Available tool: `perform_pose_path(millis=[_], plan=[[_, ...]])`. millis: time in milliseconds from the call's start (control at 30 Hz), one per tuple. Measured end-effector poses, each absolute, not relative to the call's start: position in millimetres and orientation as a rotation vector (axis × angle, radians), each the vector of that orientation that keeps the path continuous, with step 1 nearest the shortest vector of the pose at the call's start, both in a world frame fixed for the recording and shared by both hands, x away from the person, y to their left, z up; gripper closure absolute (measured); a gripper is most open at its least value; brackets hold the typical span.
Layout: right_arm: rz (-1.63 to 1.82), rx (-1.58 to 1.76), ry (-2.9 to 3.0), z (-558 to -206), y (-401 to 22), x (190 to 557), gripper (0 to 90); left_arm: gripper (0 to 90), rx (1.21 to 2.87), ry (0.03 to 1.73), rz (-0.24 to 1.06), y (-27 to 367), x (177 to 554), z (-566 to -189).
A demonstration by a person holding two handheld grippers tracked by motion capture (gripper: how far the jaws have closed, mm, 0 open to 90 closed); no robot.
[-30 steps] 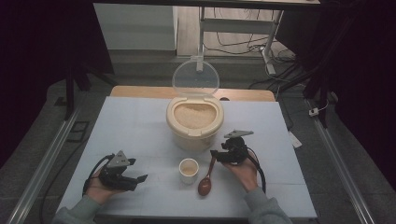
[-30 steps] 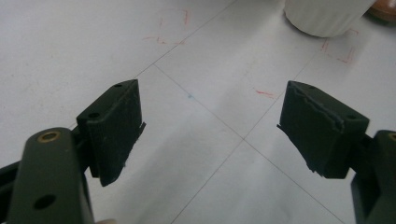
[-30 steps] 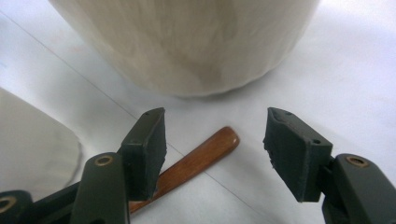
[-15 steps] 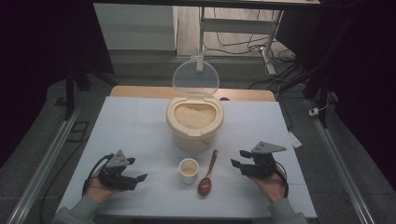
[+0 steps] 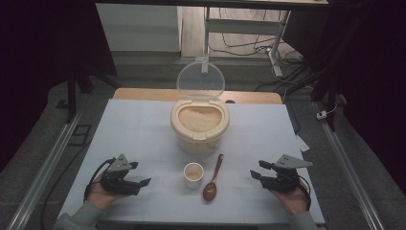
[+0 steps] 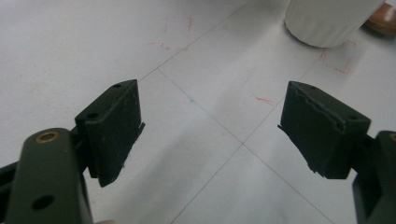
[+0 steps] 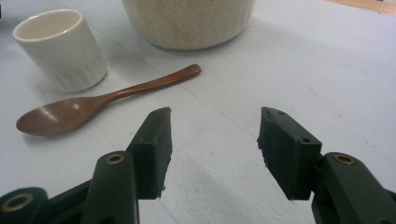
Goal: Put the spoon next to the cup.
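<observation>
In the high view the wooden spoon (image 5: 213, 176) is lying flat on the pale table (image 5: 143, 129) just below the middle of the frame, its bowl toward the bottom edge and its handle angling up toward the rice container (image 5: 199, 125), so the handle end is sitting free and easy to reach from the right. The small white cup (image 5: 193, 174) is standing upright just left of the spoon, near it but apart, probably placed there so rice can be carried across in a short move. The container is sitting above them at the centre with its clear lid (image 5: 200, 79) standing open, leaving the rice exposed for scooping. The right gripper (image 5: 262, 174) is resting low at the lower right of the frame, well apart from the spoon, its jaws gaping with nothing between them after having just been closing a little; in the right gripper view the right gripper (image 7: 214, 140) is pointing past the spoon (image 7: 93, 103), which is lying in the left half with the cup (image 7: 60, 46) above it. The left gripper (image 5: 139, 173) is waiting at the lower left, jaws spread wide and empty; in the left gripper view the left gripper (image 6: 210, 123) is showing bare table between its pads, with the cup's base at the upper right.
</observation>
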State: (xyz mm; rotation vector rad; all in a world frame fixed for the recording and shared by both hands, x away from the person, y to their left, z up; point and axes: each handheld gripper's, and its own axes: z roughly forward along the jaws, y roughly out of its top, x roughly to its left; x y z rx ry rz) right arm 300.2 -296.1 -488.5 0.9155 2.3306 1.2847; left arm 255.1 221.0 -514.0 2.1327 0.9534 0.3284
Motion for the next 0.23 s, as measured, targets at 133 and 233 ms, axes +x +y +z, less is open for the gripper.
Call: perform_pose_path(millis=[133,233], plan=[[1.281,0.906,2.330,-490.0,-294.7,300.6,44.2,20.2,2.130,0.954,0.328,221.7,255.1,-513.8],[1.260,0.895,2.330,-489.7,-294.6,299.8,44.1,20.2,2.128,0.954,0.328,221.5,254.9,-513.8]])
